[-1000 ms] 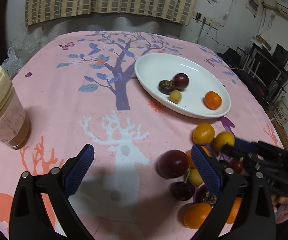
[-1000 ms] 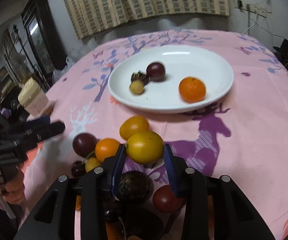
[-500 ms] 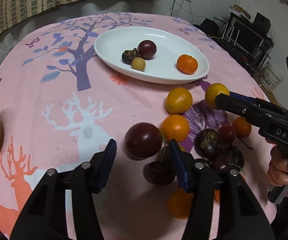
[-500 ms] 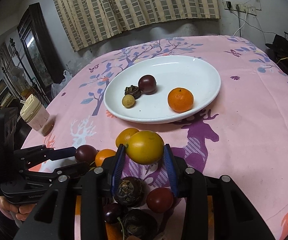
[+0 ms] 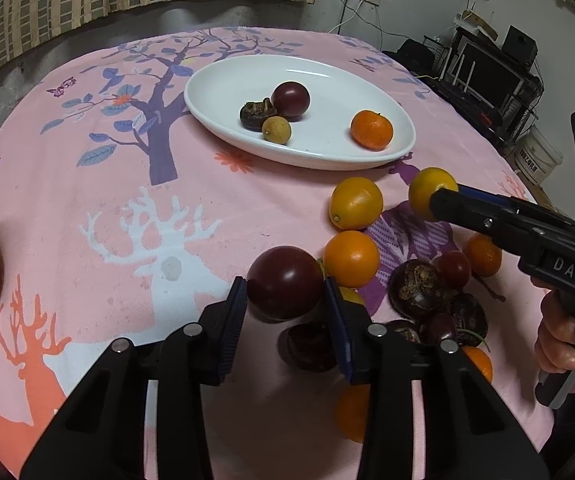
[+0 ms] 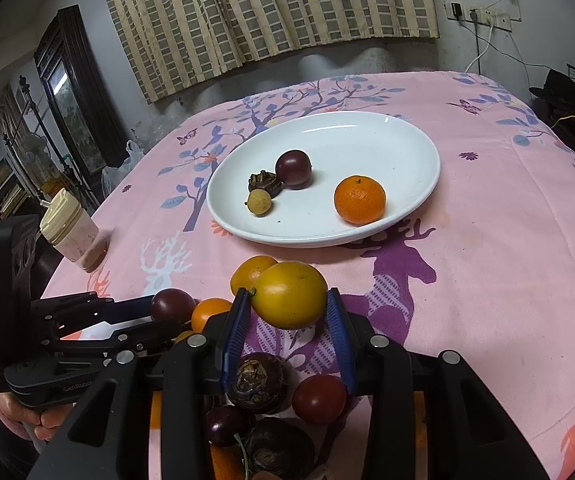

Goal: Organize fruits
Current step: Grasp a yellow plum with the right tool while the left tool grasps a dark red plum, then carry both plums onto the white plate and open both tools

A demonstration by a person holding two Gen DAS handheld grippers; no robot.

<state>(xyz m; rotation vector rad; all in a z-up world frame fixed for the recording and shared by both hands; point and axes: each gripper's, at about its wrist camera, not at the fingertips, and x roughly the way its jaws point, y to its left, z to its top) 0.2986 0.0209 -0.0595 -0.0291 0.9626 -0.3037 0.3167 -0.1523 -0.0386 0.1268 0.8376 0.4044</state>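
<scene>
Both grippers now loaded as fruit sorting moves toward the plate

Lower centre, the left gripper (image 5: 283, 304) has just closed, pinching a smooth, round maroon fruit (image 5: 284, 282); the right gripper (image 6: 287, 312) clamps a glossy yellow oval fruit (image 6: 289, 294). Upper right, the white plate (image 5: 223, 80) awaits both.

Lidded drink cup (image 6: 69, 232), striped curtain (image 6: 271, 12)

On the table (image 6: 507, 240) the plate (image 6: 407, 152) sits far back with four fruits in it — the loose fruit pile (image 5: 427, 292) lies nearer, a jar (image 6: 73, 228) off left.
</scene>
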